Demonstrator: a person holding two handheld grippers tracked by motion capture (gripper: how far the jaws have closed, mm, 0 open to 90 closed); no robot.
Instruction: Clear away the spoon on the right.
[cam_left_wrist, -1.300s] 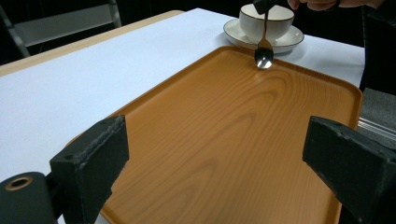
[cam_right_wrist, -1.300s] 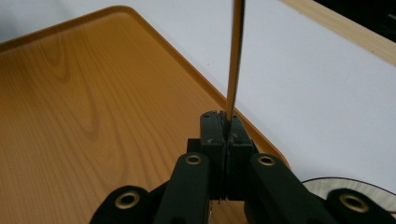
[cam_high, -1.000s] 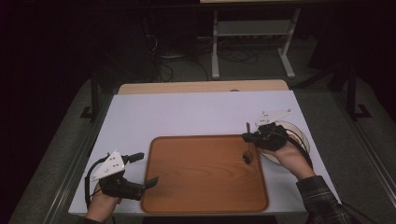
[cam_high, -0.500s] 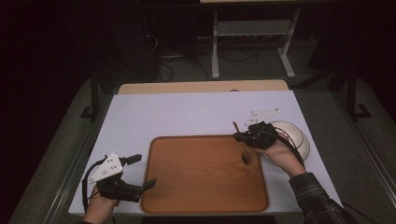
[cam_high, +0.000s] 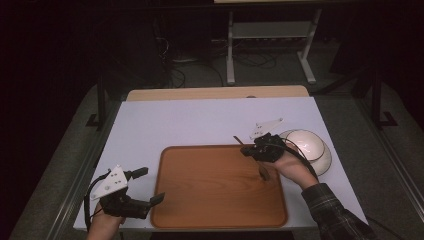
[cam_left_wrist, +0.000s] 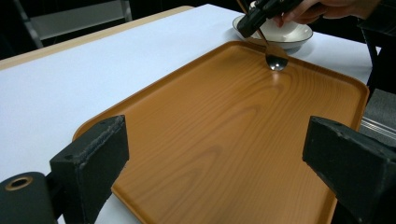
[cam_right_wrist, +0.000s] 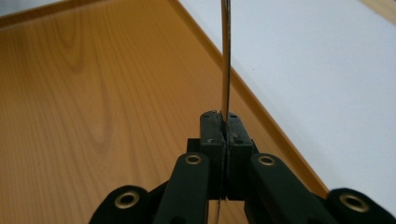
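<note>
Over tray (cam_high: 210, 200), right claw (cam_high: 256, 148) clamping spoon (cam_left_wrist: 275, 59), tilted down

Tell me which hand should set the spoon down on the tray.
Right. Its tongs are shut on the spoon, whose bowl hangs just over the tray. The left tongs sit open at the tray's near-left corner.

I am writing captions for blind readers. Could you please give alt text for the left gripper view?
A shut right gripper holds a metal spoon, bowl down on a wooden tray, before a white bowl. The left gripper stands open, its black fingers in the foreground.
</note>
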